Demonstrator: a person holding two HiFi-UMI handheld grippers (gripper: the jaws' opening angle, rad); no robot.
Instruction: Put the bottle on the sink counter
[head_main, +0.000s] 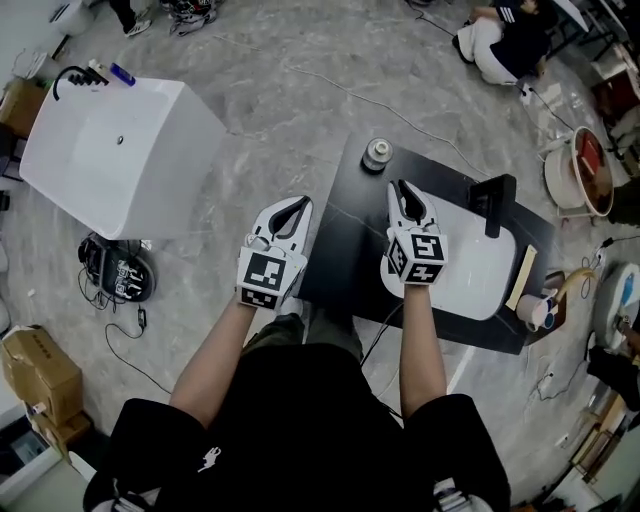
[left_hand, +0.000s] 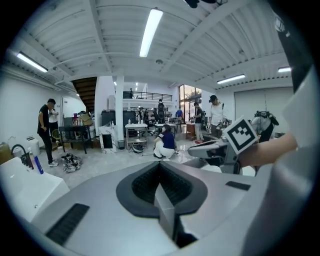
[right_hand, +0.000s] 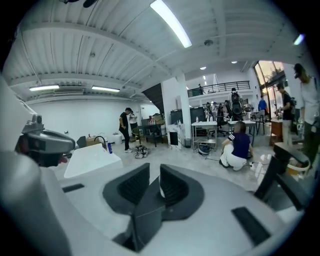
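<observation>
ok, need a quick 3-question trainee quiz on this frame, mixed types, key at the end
1. True or false: the left gripper has its fingers spread wide.
2. The black faucet nearest the right gripper stands on: A) the floor, B) the black counter, C) a cardboard box.
3. What is between the right gripper's fingers?
Key: 1 false, they are together; 2 B; 3 nothing, only a narrow gap.
</observation>
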